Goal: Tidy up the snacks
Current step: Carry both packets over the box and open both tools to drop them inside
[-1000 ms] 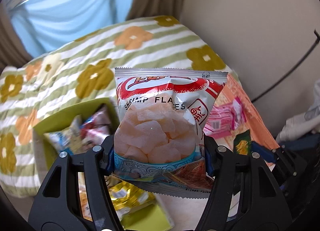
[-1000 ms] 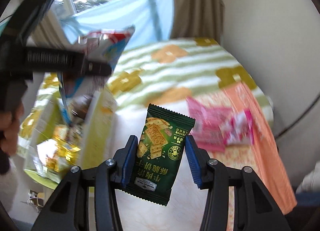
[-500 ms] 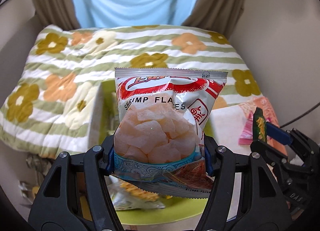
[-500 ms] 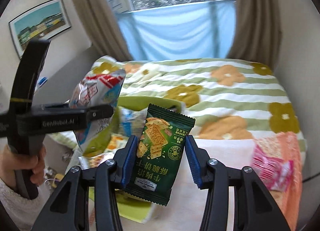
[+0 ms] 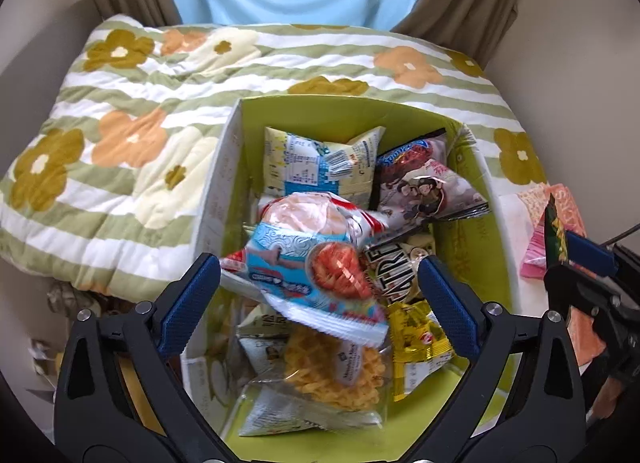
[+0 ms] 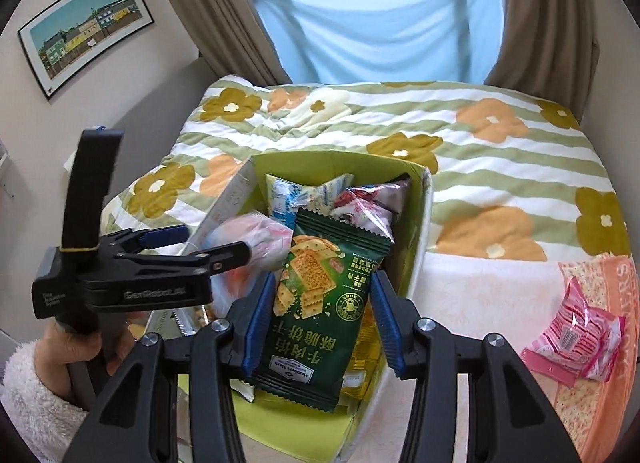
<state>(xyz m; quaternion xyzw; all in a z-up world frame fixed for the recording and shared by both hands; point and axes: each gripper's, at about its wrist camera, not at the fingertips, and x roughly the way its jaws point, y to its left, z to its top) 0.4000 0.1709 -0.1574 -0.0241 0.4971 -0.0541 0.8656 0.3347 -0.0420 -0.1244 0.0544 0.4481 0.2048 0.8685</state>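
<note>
So my left gripper (image 5: 318, 295) is over the green box (image 5: 486, 179), jaws opening wide, and the shrimp bag (image 5: 308, 263) sits between them with neither pad touching it, lying on the pile inside. I count about seven other packets in there: one pale blue-and-yellow one at 12 o'clock, one cartoon bag (image 5: 428, 183) at 1, one black-lettered, one yellow (image 5: 418, 339), one waffle pack (image 5: 340, 367) at 6, and a couple of white ones underneath. My right gripper (image 6: 322, 317) has its jaws clamped on one green cracker pack (image 6: 320, 303), held above the box's near end. One pink packet (image 6: 576, 327) lies on the orange towel (image 6: 600, 403) at 3 o'clock. Box is on the bed (image 6: 500, 151).
</note>
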